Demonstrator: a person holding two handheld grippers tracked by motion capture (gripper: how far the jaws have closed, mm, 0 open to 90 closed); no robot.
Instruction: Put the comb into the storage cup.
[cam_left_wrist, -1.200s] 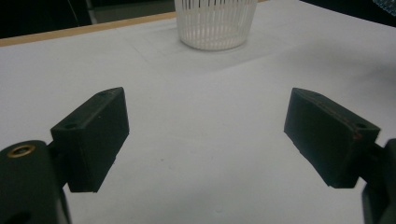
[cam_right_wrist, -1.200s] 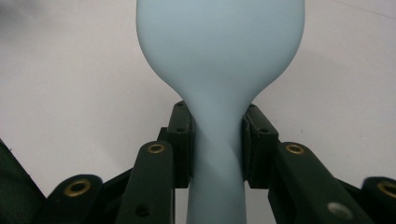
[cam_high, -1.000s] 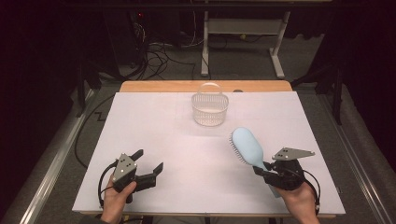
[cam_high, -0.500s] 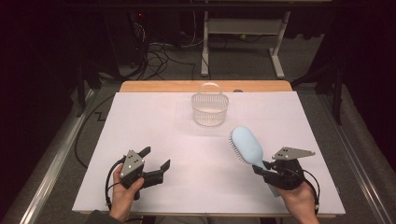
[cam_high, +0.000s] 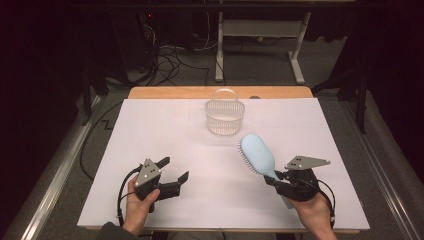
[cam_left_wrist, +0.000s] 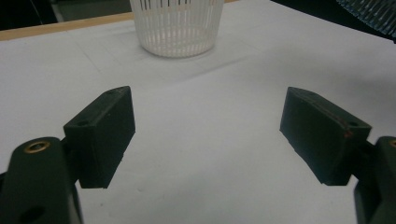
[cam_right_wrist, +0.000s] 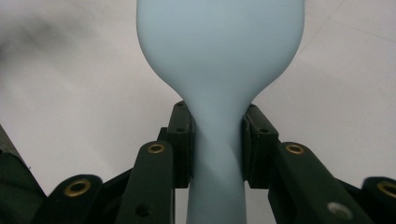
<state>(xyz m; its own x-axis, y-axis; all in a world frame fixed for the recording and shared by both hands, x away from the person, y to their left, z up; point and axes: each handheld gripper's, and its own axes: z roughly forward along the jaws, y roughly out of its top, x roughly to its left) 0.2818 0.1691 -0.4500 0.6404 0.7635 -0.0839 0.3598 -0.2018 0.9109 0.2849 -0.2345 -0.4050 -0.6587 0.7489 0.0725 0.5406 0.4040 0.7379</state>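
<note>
Holding the brush (cam_high: 257, 155) by its handle above the table (cam_high: 150, 130), short of the basket (cam_high: 224, 117), the right gripper (cam_high: 276, 181) risks swinging the head into the rim — tipping it. Left gripper (cam_high: 174, 170) gapes empty, its jaws just narrowing slightly.

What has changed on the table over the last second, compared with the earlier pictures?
The left gripper has shifted slightly toward the table's middle, and its jaws have just been closing a little, with nothing between them. The right gripper stays clamped on the handle of the light blue plastic hairbrush, and the white slatted plastic basket has not moved.
</note>
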